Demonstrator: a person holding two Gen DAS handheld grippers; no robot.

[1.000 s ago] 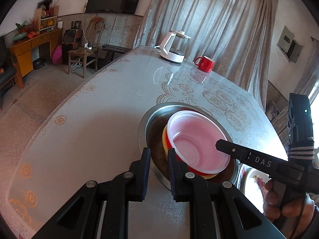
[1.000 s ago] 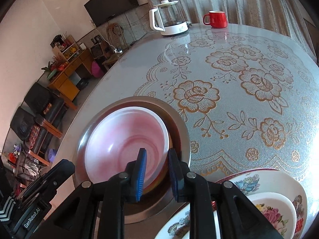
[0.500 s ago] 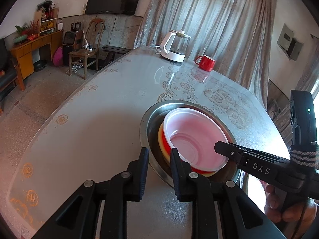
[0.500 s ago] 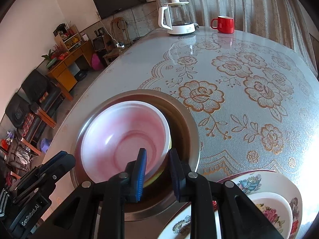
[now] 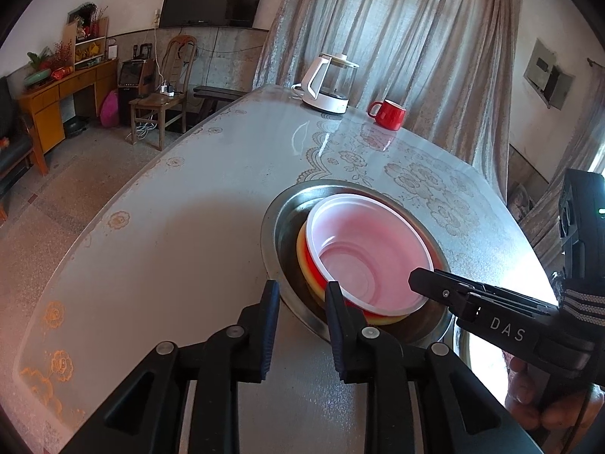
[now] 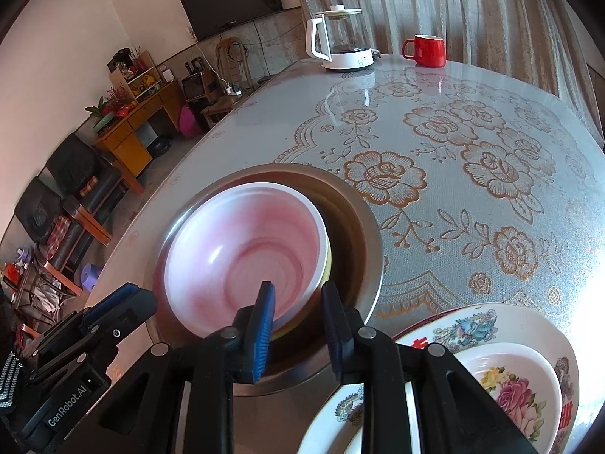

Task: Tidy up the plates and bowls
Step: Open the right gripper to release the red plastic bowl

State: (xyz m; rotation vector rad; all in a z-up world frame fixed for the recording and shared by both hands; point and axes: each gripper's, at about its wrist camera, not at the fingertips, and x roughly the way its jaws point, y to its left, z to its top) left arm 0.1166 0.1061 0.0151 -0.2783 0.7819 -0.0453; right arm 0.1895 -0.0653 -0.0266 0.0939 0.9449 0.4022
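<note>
A white plastic bowl [image 5: 363,242] [image 6: 242,249] sits nested on a red and a yellow bowl [image 5: 302,253] inside a wide steel basin [image 5: 272,227] [image 6: 363,204] on the table. My left gripper [image 5: 301,289] is at the basin's near rim. Its jaws are opening, with only the basin rim between them and the pads touching nothing. My right gripper [image 6: 297,291] stands open astride the white bowl's near rim, one finger inside and one outside, with a gap on both sides. It also shows from the side in the left wrist view [image 5: 414,280].
A floral plate [image 6: 472,325] with a flowered bowl [image 6: 518,378] on it lies right of the basin, under my right gripper. A glass kettle [image 5: 332,87] and a red mug [image 5: 389,113] stand at the far end. The table edge drops to the floor at left.
Both grippers' jaws have spread a little wider. The white bowl stays nested in the basin, and neither hand has shifted much.
</note>
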